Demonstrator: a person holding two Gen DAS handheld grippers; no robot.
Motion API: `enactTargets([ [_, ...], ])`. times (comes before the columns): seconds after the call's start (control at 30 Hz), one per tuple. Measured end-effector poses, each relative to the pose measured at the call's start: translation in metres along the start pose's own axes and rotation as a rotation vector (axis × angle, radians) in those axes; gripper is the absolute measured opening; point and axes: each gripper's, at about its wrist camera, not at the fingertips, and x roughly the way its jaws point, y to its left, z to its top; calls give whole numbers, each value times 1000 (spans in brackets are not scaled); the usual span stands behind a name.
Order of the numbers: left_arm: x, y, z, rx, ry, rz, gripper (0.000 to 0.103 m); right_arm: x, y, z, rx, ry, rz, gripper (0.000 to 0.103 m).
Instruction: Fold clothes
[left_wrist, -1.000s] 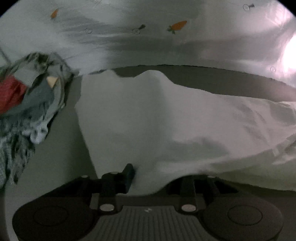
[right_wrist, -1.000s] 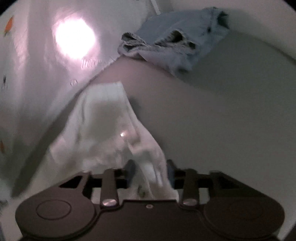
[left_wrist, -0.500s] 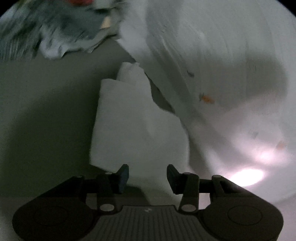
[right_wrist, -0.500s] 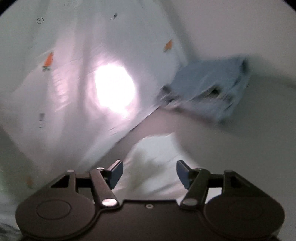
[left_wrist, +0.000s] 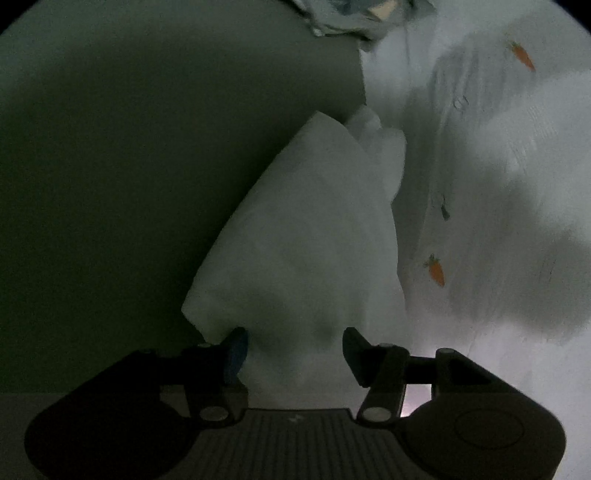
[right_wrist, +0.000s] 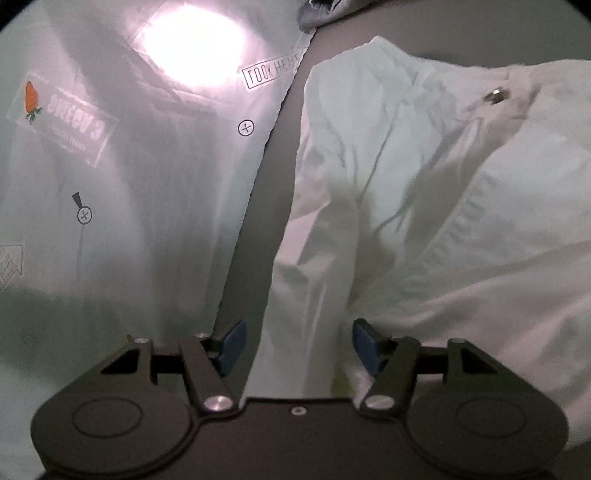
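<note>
The left gripper (left_wrist: 291, 349) has a matte black body with two rounded lobes, each bearing a faint embossed circle, and a ribbed centre panel with a tiny pale mark at its top edge. Black linkage arms pivot on silver round-headed screws, and the jaws end in dark pads, the left one tinged blue. The right gripper (right_wrist: 297, 341) is built alike but with a smooth centre panel, a small silver screw at its middle, and clearly blue pads.

Both grippers, left (left_wrist: 293, 352) and right (right_wrist: 297, 345), have let go of the white garment (left_wrist: 306, 236), fingers now spread.
</note>
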Motion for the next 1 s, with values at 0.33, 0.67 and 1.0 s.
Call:
enactTargets([
  [0.33, 0, -7, 9, -179, -131, -88, 14, 15, 24, 9, -21, -22, 132, 3],
  [0.67, -55, -124, -2, 152, -243, -247, 8, -93, 92, 15, -152, -114, 454, 3],
  [1.0, -190, -238, -79, 617, -520, -539, 7, -237, 156, 0, -461, -250, 810, 2],
])
